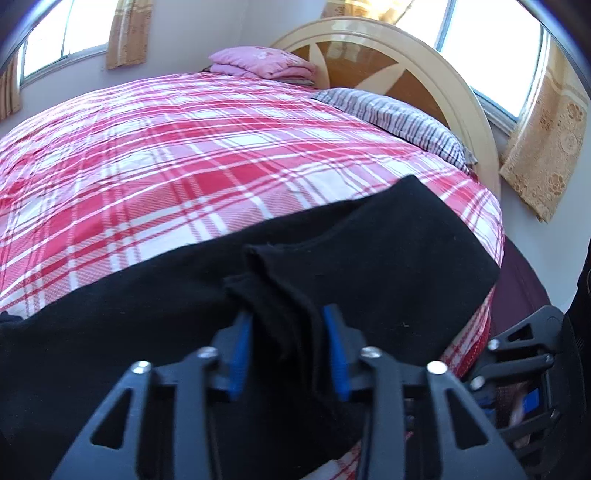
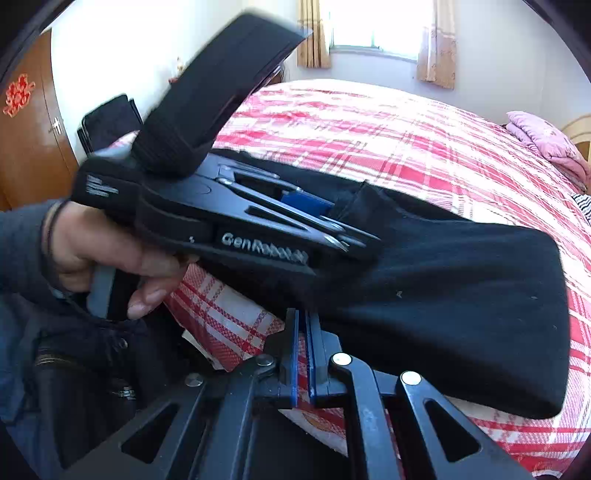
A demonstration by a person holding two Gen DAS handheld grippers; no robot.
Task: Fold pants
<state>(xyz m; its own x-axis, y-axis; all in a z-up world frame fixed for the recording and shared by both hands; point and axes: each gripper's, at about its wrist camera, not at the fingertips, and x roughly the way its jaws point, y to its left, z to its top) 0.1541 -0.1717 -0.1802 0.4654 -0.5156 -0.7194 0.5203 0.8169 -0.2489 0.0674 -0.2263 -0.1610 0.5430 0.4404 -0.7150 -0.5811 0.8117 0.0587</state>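
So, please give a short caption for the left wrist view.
Left gripper fingers pinch a fold of black pants on the red plaid bed.

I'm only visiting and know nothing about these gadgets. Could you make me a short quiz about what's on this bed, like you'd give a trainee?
1. Which garment lies on the red plaid bedspread? A) black pants B) white shirt C) green towel
2. True or false: the folded pink blanket sits at the end of the bed by the headboard.
3. Fill in: the left gripper has bunched black ___ between its blue pads.

Key: 1 A; 2 true; 3 fabric (the pants).
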